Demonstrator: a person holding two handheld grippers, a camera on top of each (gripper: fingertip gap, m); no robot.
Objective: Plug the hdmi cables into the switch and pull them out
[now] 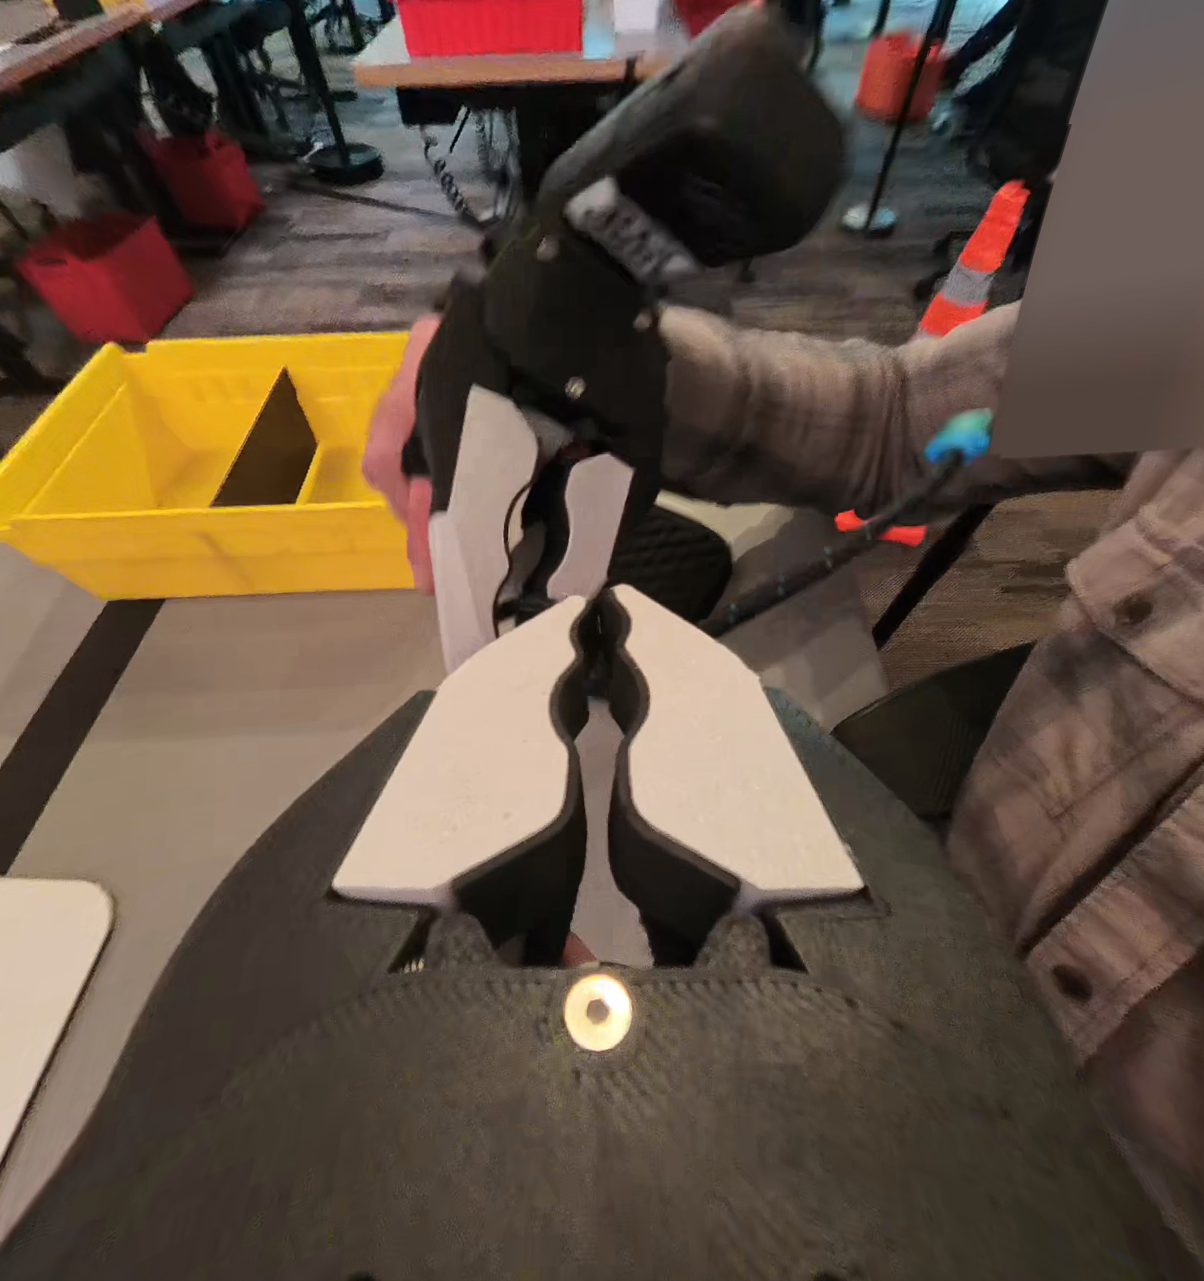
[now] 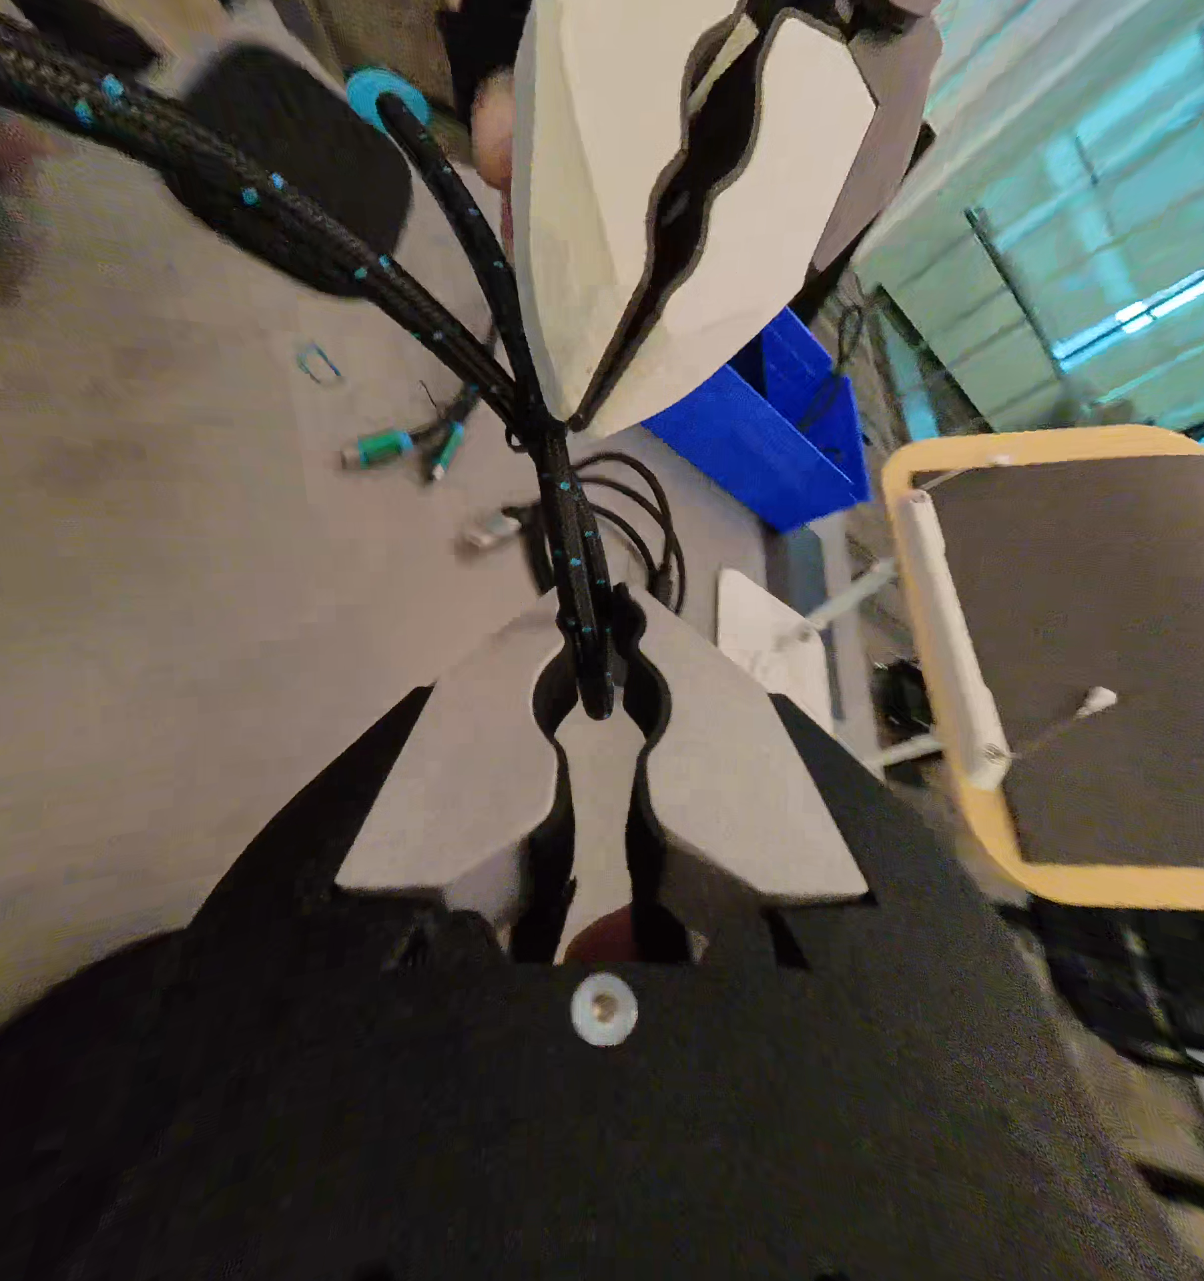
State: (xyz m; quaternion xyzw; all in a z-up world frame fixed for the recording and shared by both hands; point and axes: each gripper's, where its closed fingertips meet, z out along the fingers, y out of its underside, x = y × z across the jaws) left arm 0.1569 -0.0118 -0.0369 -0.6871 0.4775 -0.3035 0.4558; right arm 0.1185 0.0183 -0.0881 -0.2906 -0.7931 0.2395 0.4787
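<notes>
- Right hand-held gripper [image 2: 596, 624] has its two white fingers squeezed on a bunch of black braided HDMI cables [image 2: 571, 541] with little blue dots.
- The bunch hangs in the air over the grey table [image 2: 134, 554].
- Left hand-held gripper [image 2: 571, 419] comes in from the top of the right wrist view. Its tips meet right at the same bunch, so it looks clamped on the cables too.
- In the left wrist view, the left hand-held gripper [image 1: 596, 610] has its fingers close together, with something thin and black pinched at the tips. That part is blurry, so it is probably the cable.
- The right hand-held gripper [image 1: 516, 596] shows there too, just past the left tips, held by a hand [image 1: 398, 471] in a grey checked sleeve [image 1: 828, 416].
- Two of the cables go up and away toward the top left of the right wrist view.
- Plugs with green ends [image 2: 384, 447] lie on the table below the bunch.
- A silver plug [image 2: 488, 530] lies near them, beside a loop of thin black cord [image 2: 655, 527].
- A blue bin [image 2: 772, 443] sits at the far side of the table.
- A yellow bin [image 1: 190, 471] sits at the edge of the table in the left wrist view.
- I cannot tell which thing is the switch.
</notes>
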